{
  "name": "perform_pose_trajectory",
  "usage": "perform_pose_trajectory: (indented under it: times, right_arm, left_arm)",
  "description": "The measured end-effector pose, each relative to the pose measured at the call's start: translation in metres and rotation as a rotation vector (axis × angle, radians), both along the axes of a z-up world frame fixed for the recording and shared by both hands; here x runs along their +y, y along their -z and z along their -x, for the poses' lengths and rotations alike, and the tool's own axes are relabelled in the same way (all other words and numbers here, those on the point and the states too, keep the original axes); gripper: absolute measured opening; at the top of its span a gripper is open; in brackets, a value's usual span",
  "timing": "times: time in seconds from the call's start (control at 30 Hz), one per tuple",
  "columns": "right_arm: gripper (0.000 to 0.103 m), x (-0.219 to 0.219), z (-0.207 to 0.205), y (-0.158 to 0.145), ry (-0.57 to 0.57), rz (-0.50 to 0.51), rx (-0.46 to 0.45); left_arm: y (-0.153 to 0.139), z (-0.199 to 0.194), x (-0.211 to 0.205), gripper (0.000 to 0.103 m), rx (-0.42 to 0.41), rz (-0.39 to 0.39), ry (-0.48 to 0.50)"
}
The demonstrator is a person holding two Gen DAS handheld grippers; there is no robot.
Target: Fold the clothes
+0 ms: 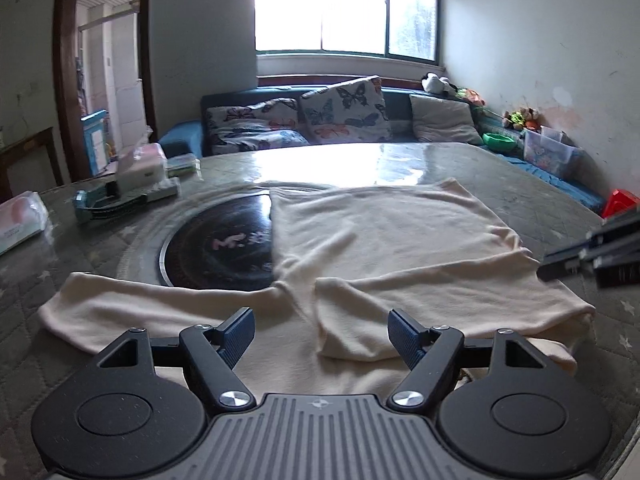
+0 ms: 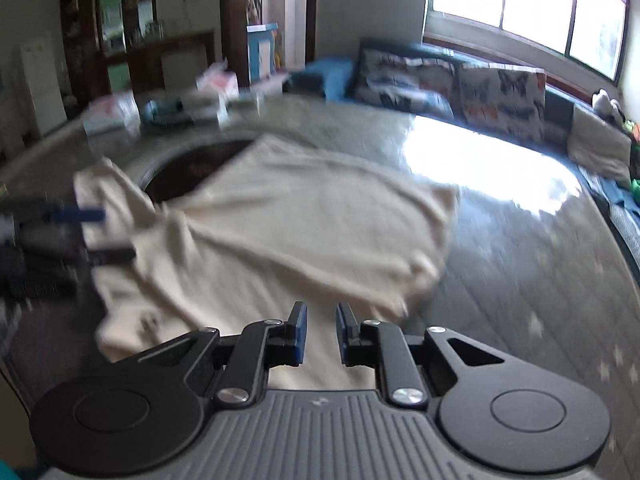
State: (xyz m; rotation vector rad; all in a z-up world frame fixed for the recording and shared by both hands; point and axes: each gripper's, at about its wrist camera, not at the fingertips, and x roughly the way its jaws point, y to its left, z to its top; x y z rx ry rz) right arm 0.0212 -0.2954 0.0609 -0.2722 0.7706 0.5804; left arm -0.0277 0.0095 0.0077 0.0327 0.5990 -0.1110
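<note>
Cream long-sleeved top lies on the table, right sleeve folded across, left sleeve outstretched. Left gripper spread wide; right gripper narrowly parted, both empty. Likely next: left sleeve.

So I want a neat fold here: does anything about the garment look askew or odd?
Yes. The cream garment lies rumpled, not flat: one sleeve trails out to the left, the other is folded across the body. It also half covers the dark round inset in the table. Nothing looks spilled or damaged.
</note>
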Motion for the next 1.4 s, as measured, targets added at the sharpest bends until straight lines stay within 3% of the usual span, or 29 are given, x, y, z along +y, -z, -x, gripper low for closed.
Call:
perform_pose_trajectory:
  times: [0.2,0.3,0.47,0.6,0.73,0.8,0.93,1.17,1.4]
  right_arm:
    - [0.016,-0.021,-0.003,0.018,0.034,0.023,0.036]
    - [0.023,-0.024,-0.010,0.011,0.031,0.018,-0.011]
    - [0.036,-0.011,-0.025,0.011,-0.091,0.062,-0.054]
    - [0.036,0.000,-0.038,0.015,-0.209,0.114,-0.066]
    - [0.035,-0.001,-0.051,0.017,-0.278,0.109,-0.019]
    - [0.031,-0.006,-0.057,0.017,-0.301,0.095,0.010]
    - [0.004,-0.014,-0.066,0.016,-0.311,0.066,0.044]
    - [0.003,-0.038,-0.064,0.006,-0.264,0.038,0.018]
    - [0.003,-0.048,-0.062,0.019,-0.181,0.047,-0.020]
  left_arm:
    - [0.006,-0.010,-0.010,0.075,0.023,-0.010,0.009]
    - [0.007,-0.014,-0.009,0.075,0.033,-0.011,-0.005]
    - [0.007,-0.015,-0.002,0.076,0.041,-0.020,-0.042]
    - [0.007,-0.013,0.007,0.076,0.048,-0.025,-0.075]
    - [0.011,-0.012,0.016,0.076,0.063,-0.015,-0.094]
    - [0.013,-0.013,0.019,0.076,0.072,-0.003,-0.098]
    - [0.017,-0.014,0.020,0.077,0.085,0.006,-0.099]
    - [0.018,-0.016,0.018,0.078,0.088,-0.003,-0.083]
    - [0.009,-0.014,0.017,0.078,0.063,-0.014,-0.090]
